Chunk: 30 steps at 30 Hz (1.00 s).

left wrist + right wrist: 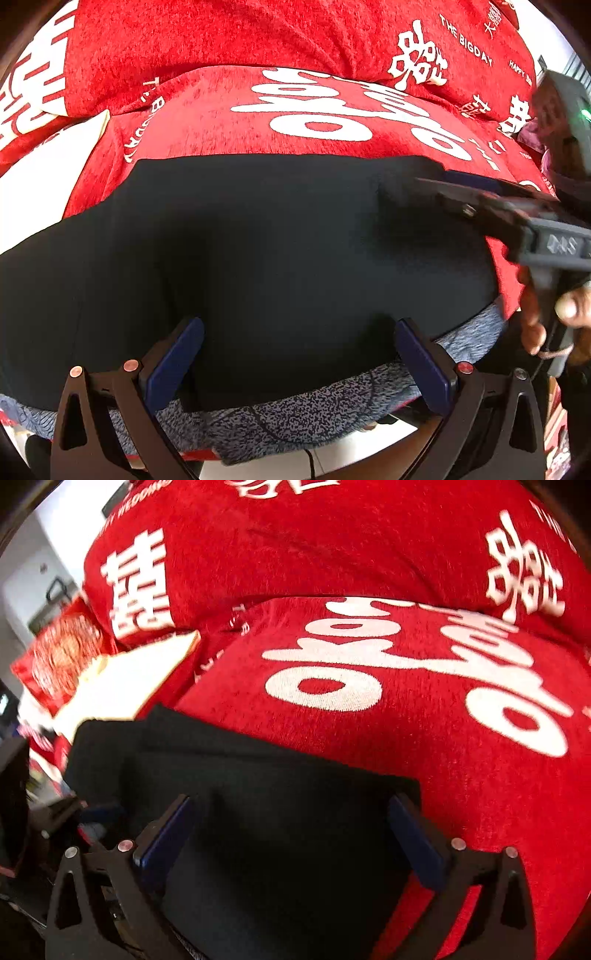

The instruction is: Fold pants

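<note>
Your left wrist view showed what the right one did not: the speckled grey-blue waistband [295, 410] along the near edge of the black pants [258, 240], and your right hand [561, 306] gripping its tool at the far right. The pants lay flat on the red cover [221, 122]. Your left gripper [295, 362] stood with fingers apart over the cloth; your right gripper [291, 838] was spread wide, clamping nothing. The cover read "THE BIGDAY".
</note>
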{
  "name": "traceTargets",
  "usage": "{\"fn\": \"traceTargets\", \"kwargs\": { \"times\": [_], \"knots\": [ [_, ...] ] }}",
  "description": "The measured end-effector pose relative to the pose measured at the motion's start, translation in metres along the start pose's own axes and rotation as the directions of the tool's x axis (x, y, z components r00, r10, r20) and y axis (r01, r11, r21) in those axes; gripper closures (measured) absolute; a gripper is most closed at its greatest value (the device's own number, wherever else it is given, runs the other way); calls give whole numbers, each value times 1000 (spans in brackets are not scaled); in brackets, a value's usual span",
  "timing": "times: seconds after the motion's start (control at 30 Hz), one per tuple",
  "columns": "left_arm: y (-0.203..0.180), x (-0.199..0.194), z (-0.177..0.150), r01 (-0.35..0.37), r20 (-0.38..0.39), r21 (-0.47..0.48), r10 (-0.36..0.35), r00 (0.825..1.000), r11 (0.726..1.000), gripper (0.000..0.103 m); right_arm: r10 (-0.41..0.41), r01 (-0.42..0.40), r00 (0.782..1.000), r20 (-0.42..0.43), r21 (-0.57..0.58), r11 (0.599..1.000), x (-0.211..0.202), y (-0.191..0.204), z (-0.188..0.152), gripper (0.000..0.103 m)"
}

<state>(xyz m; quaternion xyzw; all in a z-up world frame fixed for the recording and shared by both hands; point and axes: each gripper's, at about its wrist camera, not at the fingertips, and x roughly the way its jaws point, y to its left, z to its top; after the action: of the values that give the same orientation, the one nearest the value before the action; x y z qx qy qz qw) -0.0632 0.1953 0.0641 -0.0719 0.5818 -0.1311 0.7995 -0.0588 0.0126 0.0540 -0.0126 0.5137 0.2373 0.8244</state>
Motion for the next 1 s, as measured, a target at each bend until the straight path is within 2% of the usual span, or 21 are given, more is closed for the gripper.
{"fn": "traceTargets", "kwargs": {
  "times": [0.1, 0.17, 0.27, 0.33, 0.43, 0.53, 0.6, 0.63, 0.67, 0.73, 0.8, 0.9, 1.0],
  "knots": [
    [16, -15, -2, 46, 15, -81, -45, 999, 996, 0, -40, 40, 998, 48, -6, 999, -30, 6, -14, 0],
    [30, -15, -3, 35, 15, -131, -34, 999, 991, 0, -130, 132, 988, 82, -27, 991, -48, 12, -34, 0],
    [47, 11, -5, 9, -60, -194, -21, 998, 981, 0, -294, 300, 953, 68, -102, 948, -49, 24, -65, 0],
    [47, 12, -6, -1, -43, -187, -7, 999, 982, 0, -389, 384, 921, 3, -167, 908, -31, 28, -77, 0],
    [40, -2, -5, -23, -23, -161, 20, 1000, 987, 0, -398, 395, 917, 8, -152, 906, -34, 26, -81, 0],
    [39, -15, -8, -55, 11, -145, 58, 998, 988, 0, -403, 412, 911, 89, -156, 898, -53, 36, -82, 0],
    [41, -10, -11, -72, -15, -149, 71, 997, 986, 0, -398, 409, 912, 95, -196, 891, -50, 45, -88, 0],
    [41, 2, -14, -113, -66, -146, 104, 992, 983, 0, -423, 424, 904, 61, -237, 874, -38, 49, -92, 0],
    [45, 12, -16, -116, -92, -158, 102, 991, 981, 0, -456, 445, 890, 26, -277, 852, -24, 50, -97, 0],
    [52, 10, -17, -81, -68, -208, 68, 995, 975, 0, -436, 431, 899, 38, -259, 865, -24, 50, -97, 0],
    [54, 7, -16, -73, -68, -213, 60, 996, 974, 0, -415, 416, 908, 53, -223, 882, -34, 51, -92, 0],
    [59, -3, -20, -88, -48, -241, 79, 996, 966, 0, -305, 330, 941, 145, -212, 920, -54, 63, -75, 0],
    [64, -7, -31, -94, -51, -255, 84, 995, 962, 0, -225, 245, 968, 108, -241, 939, -39, 78, -46, 0]
  ]
}}
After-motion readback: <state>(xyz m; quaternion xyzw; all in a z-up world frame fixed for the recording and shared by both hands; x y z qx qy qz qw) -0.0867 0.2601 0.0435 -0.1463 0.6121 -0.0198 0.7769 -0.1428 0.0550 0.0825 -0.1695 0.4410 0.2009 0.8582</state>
